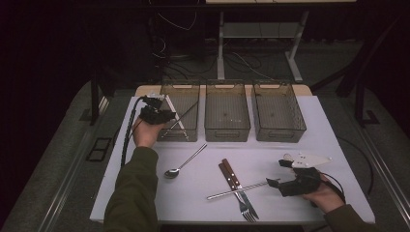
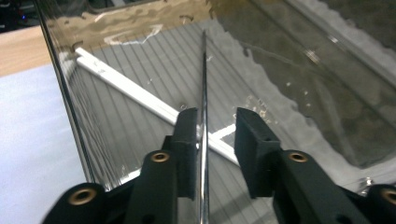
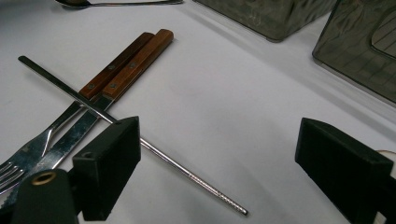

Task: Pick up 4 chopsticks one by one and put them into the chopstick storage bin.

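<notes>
My left gripper (image 1: 167,116) is at the near end of the left clear bin (image 1: 192,87). A thin metal chopstick (image 2: 204,93) stands between its jaws, leaning into the bin. It touches one pad (image 2: 189,135), and a gap separates it from the other, so the gripper (image 2: 215,135) is open. A white stick (image 2: 126,88) lies slantwise in the same bin. My right gripper (image 1: 279,173) rests open at the front right. A second metal chopstick (image 3: 187,172) lies on the table between its wide jaws (image 3: 219,149), untouched, across a wooden-handled fork (image 3: 42,144) and knife (image 3: 140,56).
Three clear bins stand in a row at the back; the middle bin (image 1: 227,128) and right bin (image 1: 279,133) hold nothing visible. A spoon (image 1: 181,164) lies on the white table (image 1: 300,203) left of the fork and knife. A person's sleeve (image 1: 135,193) reaches in front left.
</notes>
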A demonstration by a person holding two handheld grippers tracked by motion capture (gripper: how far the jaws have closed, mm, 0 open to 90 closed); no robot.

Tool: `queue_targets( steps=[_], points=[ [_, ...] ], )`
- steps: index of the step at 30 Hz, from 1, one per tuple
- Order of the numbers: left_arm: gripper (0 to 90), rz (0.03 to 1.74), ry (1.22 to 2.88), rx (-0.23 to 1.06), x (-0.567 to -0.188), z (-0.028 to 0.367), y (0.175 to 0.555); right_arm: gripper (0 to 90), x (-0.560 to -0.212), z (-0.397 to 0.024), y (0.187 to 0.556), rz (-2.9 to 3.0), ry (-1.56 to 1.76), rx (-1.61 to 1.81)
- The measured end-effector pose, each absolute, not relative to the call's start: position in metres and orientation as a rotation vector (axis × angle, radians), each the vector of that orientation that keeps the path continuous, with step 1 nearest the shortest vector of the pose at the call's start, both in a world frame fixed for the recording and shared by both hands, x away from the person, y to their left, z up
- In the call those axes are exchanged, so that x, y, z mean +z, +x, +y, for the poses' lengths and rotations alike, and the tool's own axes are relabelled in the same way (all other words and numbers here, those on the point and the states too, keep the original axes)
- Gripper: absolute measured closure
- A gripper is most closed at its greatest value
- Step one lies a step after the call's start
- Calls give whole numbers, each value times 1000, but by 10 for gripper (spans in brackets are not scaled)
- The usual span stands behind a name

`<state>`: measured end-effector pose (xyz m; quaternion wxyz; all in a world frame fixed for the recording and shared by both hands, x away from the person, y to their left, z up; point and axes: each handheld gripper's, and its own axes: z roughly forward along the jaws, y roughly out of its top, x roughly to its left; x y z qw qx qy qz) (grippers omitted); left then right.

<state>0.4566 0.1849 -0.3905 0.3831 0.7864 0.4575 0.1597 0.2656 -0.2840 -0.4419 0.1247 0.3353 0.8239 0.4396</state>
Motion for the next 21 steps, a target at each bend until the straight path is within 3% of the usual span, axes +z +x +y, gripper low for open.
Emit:
queue_targets(
  steps=[11, 21],
  points=[
    [476, 1017, 1962, 374, -368, 186, 431, 140, -442, -284, 266, 2400, 977, 1279],
    [394, 874, 1969, 337, -360, 173, 391, 140, -442, -284, 265, 2393, 986, 1286]
  ],
)
